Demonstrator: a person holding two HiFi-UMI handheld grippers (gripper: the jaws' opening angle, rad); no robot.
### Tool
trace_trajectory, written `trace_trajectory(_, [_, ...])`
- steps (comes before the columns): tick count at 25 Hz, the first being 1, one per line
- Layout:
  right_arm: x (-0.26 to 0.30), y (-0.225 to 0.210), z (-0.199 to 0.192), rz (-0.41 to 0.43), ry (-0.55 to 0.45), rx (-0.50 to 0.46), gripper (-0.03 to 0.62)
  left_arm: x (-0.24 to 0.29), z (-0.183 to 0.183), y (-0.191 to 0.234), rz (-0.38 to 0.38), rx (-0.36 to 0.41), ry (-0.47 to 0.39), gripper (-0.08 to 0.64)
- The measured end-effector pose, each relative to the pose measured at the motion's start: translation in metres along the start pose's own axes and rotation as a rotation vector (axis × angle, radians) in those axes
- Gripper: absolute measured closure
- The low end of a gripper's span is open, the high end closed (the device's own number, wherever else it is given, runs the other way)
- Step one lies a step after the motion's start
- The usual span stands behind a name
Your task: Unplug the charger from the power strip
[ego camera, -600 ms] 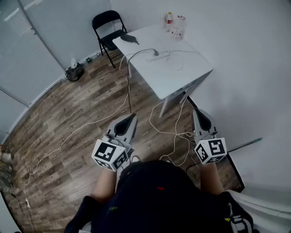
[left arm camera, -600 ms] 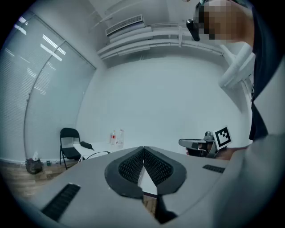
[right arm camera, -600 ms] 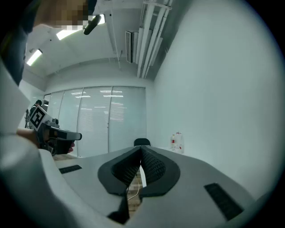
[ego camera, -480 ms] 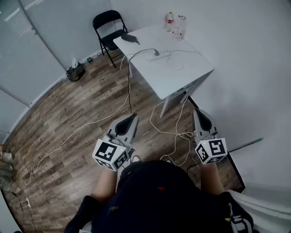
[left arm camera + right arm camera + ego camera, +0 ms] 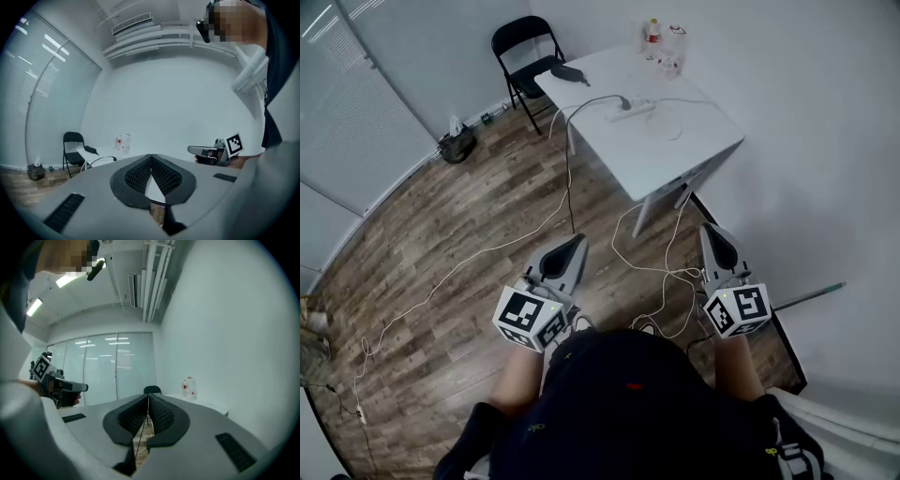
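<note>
Head view: both grippers are held level, low and near the person's body, well apart from the white table (image 5: 675,155) across the room. The left gripper (image 5: 575,241) and the right gripper (image 5: 712,229) each show pinched tips with nothing in them. On the far part of the table lies the white power strip (image 5: 639,110). The charger (image 5: 625,103), a small dark plug, sits in the strip's left end. Its dark cable (image 5: 586,108) arcs off the table's left edge toward the wooden floor. Bottles (image 5: 653,36) stand at the far edge, and a black folding chair (image 5: 523,47) stands beyond the far left corner.

Left gripper view: the 2 jaws meet at their tips, empty. Table, chair and bottles sit far off at the left, and the right gripper shows at the right.

Right gripper view: its 2 jaws are pressed together too, holding nothing. The bottles stand far ahead, and a loose white cord (image 5: 138,443) lies on the floor below.

The charger is probably light, rigid plastic, held only by socket friction, and the strip looks light enough to lift with it. 1 gripper should pin the strip down. The other should pinch the plug's hard body by its sides, not the soft cable, and pull straight out.
</note>
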State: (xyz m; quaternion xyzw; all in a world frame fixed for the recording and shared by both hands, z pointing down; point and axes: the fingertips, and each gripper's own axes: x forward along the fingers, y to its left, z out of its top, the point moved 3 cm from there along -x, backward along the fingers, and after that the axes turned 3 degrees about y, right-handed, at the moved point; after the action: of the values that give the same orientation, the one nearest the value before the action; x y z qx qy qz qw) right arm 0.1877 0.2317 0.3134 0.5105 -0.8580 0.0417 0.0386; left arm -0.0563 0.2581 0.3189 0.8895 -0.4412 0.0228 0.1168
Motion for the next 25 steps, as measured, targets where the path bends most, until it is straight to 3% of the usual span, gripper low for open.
trace_trajectory(10, [0.018, 0.022, -0.006, -0.011, 0.033, 0.002, 0.568, -0.012, 0.002, 0.025, -0.019, -0.008, -0.009, 0.54])
trace_trajectory(19, [0.039, 0.06, 0.001, -0.085, 0.038, -0.012, 0.568, -0.045, -0.01, 0.078, -0.051, -0.016, 0.016, 0.54])
trace_trajectory(25, [0.048, 0.07, -0.009, -0.114, 0.059, 0.004, 0.568, -0.04, -0.01, 0.099, -0.082, -0.011, 0.025, 0.54])
